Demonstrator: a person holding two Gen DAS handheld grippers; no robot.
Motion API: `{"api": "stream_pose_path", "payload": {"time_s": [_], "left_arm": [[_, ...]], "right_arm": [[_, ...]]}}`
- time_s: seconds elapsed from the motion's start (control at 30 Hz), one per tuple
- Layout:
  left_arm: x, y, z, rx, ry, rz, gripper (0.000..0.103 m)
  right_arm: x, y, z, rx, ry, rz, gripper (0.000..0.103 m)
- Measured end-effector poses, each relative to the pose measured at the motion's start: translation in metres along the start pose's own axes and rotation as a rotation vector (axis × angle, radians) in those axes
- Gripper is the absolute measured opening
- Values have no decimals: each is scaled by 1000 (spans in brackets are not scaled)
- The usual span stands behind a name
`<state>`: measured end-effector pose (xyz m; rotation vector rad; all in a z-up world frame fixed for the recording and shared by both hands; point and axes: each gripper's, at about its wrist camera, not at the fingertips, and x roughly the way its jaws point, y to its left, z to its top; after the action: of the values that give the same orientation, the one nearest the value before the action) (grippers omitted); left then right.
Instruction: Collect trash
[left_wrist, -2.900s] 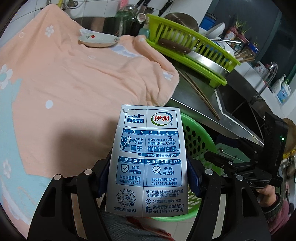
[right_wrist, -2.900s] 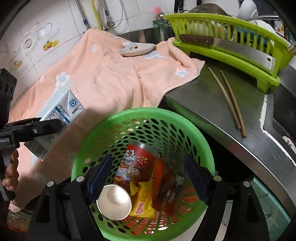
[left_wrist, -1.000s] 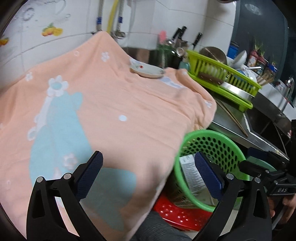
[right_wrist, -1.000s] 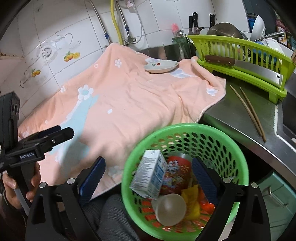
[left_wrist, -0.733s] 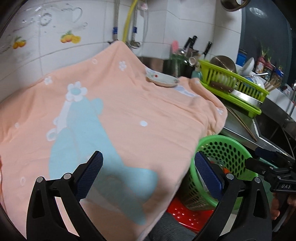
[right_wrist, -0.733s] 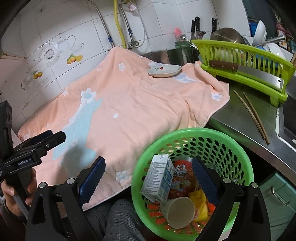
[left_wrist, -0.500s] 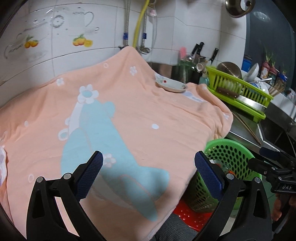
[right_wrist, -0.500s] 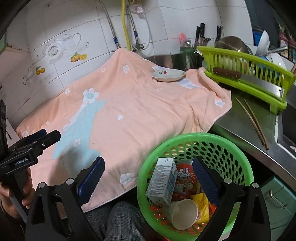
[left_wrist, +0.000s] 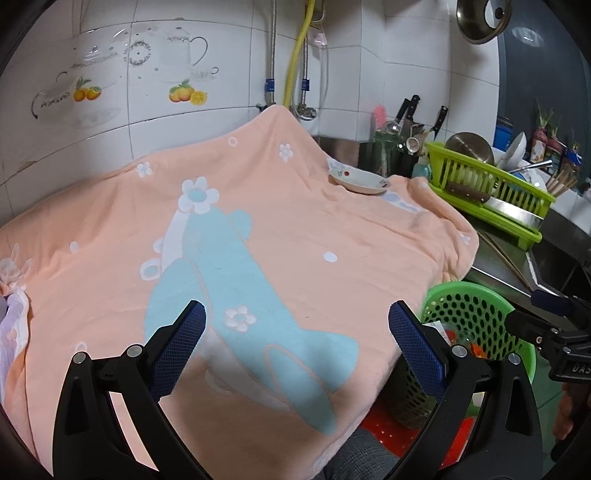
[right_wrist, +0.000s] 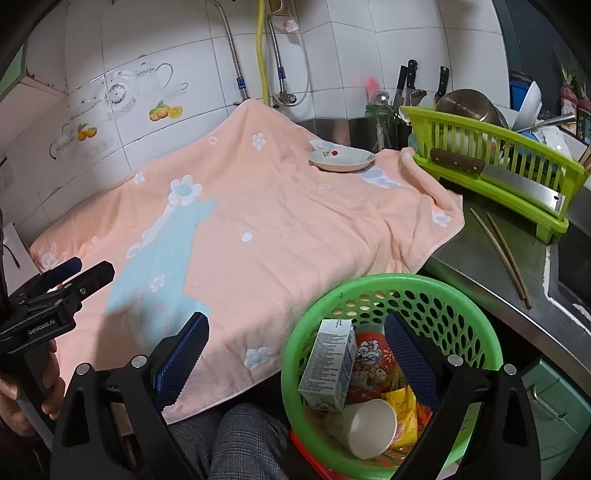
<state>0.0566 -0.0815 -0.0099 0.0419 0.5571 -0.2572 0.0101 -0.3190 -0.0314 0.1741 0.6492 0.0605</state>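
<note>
Left wrist view: the left hand-held gripper (left_wrist: 297, 321) hangs above the desk with its jaws spread wide and nothing between them, over a peach towel (left_wrist: 258, 236) that covers the surface. A small dish (left_wrist: 359, 181) sits near the towel's far edge, close to the green dish rack (left_wrist: 487, 192). Off the desk's right front corner stands the green perforated basket (left_wrist: 476, 314), holding the collected trash. No loose litter shows on the towel, so the likeliest slip from here is a needless grab that snags the cloth and drags the dish toward the edge.

Right wrist view: the right hand-held gripper (right_wrist: 295, 339) is likewise spread and empty, poised above the basket (right_wrist: 391, 284) rim. Inside lie a milk carton (right_wrist: 327, 363), tilted on end, a paper cup (right_wrist: 365, 424) on its side, a red printed cup (right_wrist: 369, 365) and a yellow wrapper (right_wrist: 404, 406). The carton leans against the basket wall; a knock from a lowered finger could tip the light basket, which appears to stand on a red stool (right_wrist: 306, 448), and spill the load. Chopsticks (right_wrist: 502, 254) lie on the bare steel near the desk's right edge.
</note>
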Motion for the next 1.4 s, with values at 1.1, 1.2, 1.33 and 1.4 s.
{"api": "stream_pose_path", "payload": {"time_s": [1.1,1.2,1.33,1.4], "left_arm": [[-5,0,-5,-14,-2,32,98],[-6,-1,-5,-13,-7,41,98],[-6,0,-4,-20,-7,45,98],[-7,1,-4,-22,-9,45,98]], "right_arm": [[-5,7,2,-14,-28,-33,94],[-6,7,3,-20,-31,-39,94],[-7,8,4,-24,-34,-42,94],[-7,8,4,-27,-35,-46,94]]}}
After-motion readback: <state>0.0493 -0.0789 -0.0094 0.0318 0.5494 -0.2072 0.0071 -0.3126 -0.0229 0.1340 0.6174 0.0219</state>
